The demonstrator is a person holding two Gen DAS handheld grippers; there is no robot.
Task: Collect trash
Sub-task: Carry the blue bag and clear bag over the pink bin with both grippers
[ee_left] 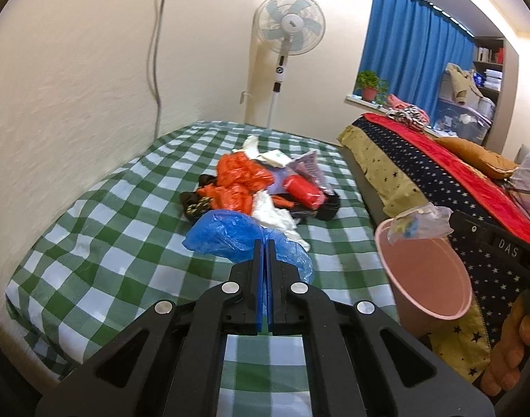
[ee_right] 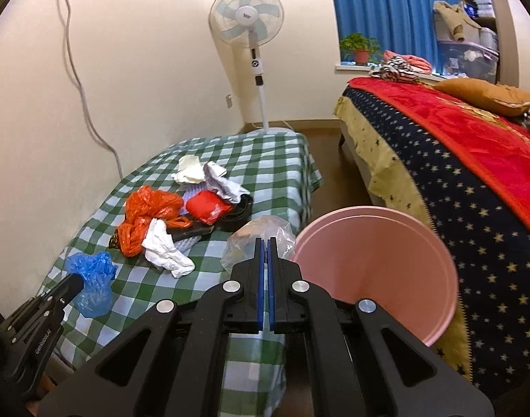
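Both grippers, left gripper (ee_left: 264, 243) and right gripper (ee_right: 265, 241), are matte black with blue finger pads (ee_right: 261, 288), four silver round screws, and triangular cut-outs; white lettering marks the left one's side.

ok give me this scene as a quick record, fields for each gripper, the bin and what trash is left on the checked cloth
left gripper: shut on blue plastic bag, low over the cloth
right gripper: shut on clear plastic bag, at the bin's rim
bin: pink bin, between checked cloth and bed; no trash visible inside
surface: green checked cloth
trash left: orange bags, white bag, red packet, papers, dark items
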